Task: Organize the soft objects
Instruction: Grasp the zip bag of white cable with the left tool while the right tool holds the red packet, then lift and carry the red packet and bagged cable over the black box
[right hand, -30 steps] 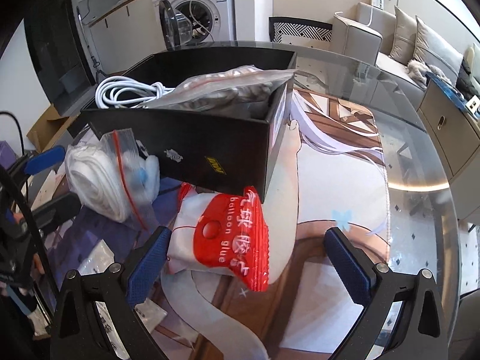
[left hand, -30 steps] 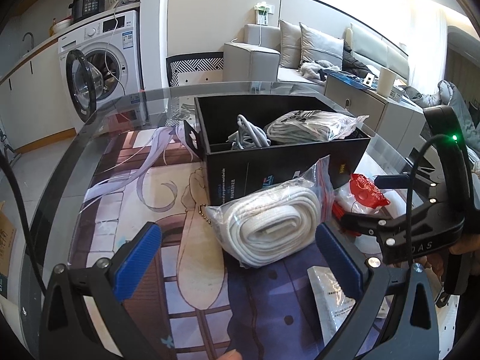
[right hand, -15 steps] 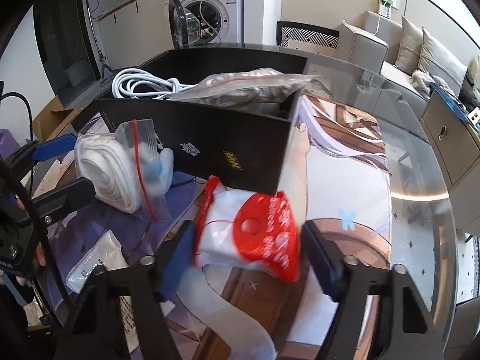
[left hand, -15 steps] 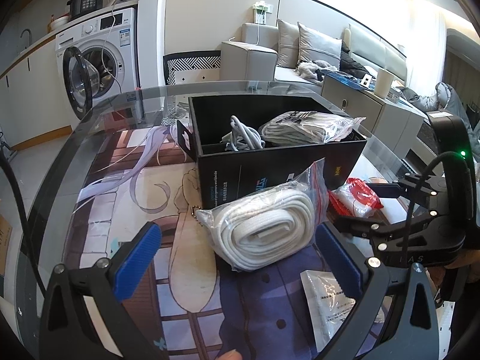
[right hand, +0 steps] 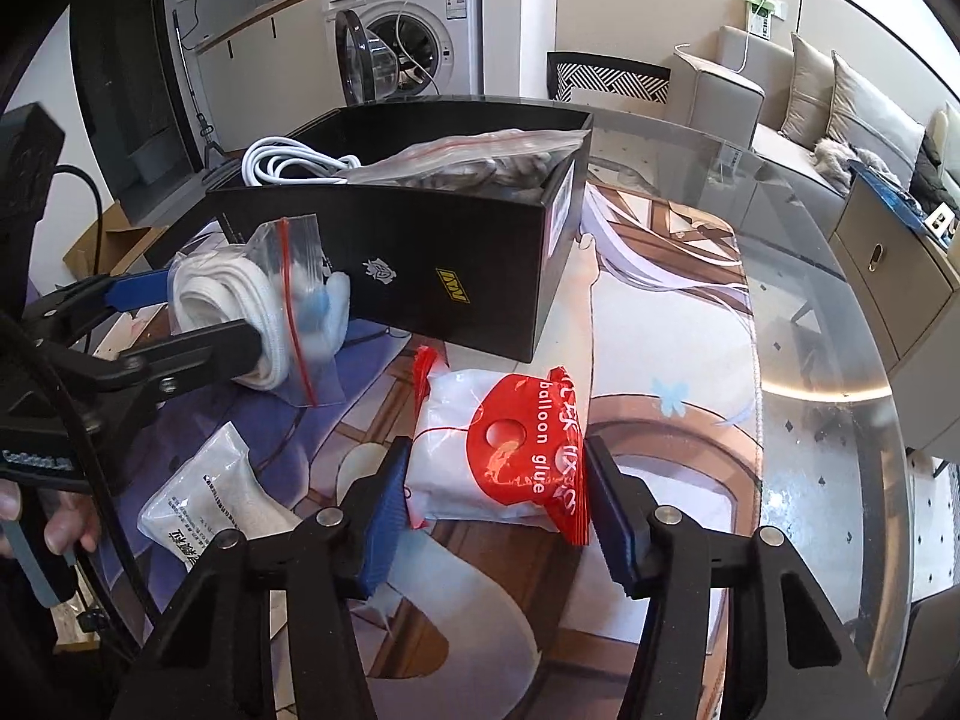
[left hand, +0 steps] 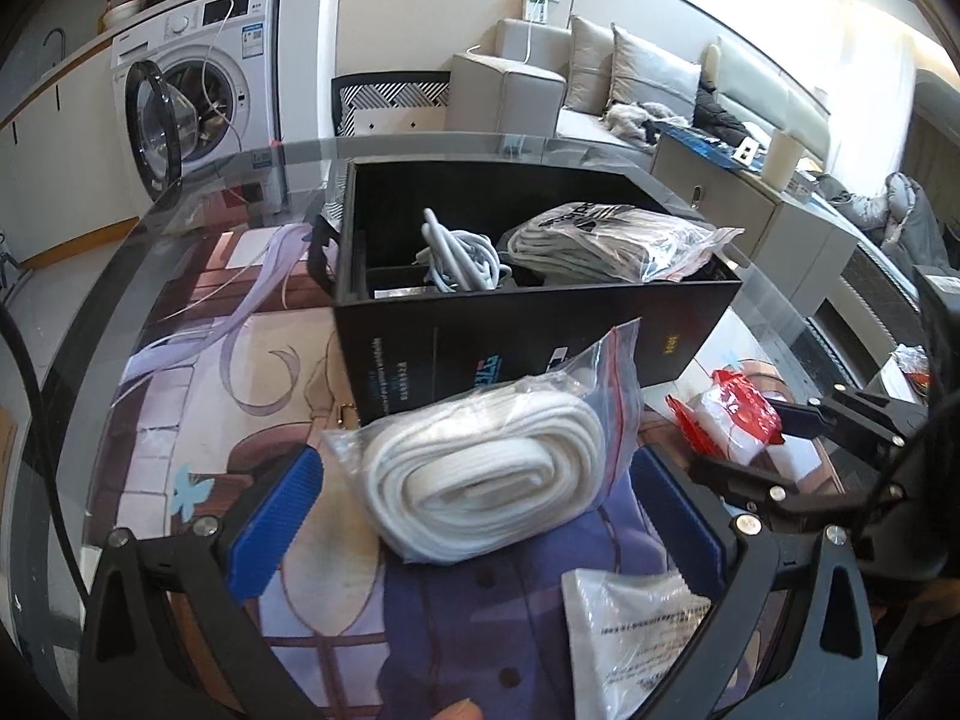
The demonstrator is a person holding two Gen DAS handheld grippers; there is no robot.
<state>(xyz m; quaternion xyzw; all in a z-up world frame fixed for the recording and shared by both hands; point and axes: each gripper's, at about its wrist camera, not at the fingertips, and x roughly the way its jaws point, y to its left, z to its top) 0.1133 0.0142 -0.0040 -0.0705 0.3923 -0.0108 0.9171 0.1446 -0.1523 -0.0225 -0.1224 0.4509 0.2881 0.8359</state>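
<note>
A clear zip bag with a rolled white strap (left hand: 492,474) lies on the table in front of the black box (left hand: 528,336). My left gripper (left hand: 480,510) is open around it, blue pads on both sides, not touching. My right gripper (right hand: 492,498) is shut on the red and white balloon glue bag (right hand: 504,456), pads pressing both sides; the bag also shows in the left wrist view (left hand: 729,420). The black box (right hand: 420,252) holds a white cable (right hand: 282,165) and a bagged grey cloth (right hand: 474,162).
A small white sachet (left hand: 630,618) lies on the printed mat near my left gripper's right finger; it also shows in the right wrist view (right hand: 204,498). The round glass table edge (right hand: 900,420) curves at the right. A washing machine (left hand: 198,96) and sofa (left hand: 600,78) stand behind.
My right gripper closed on the balloon glue bag, which was loose between open jaws a second ago. My left gripper stayed open around the strap bag, pulling back slightly.
</note>
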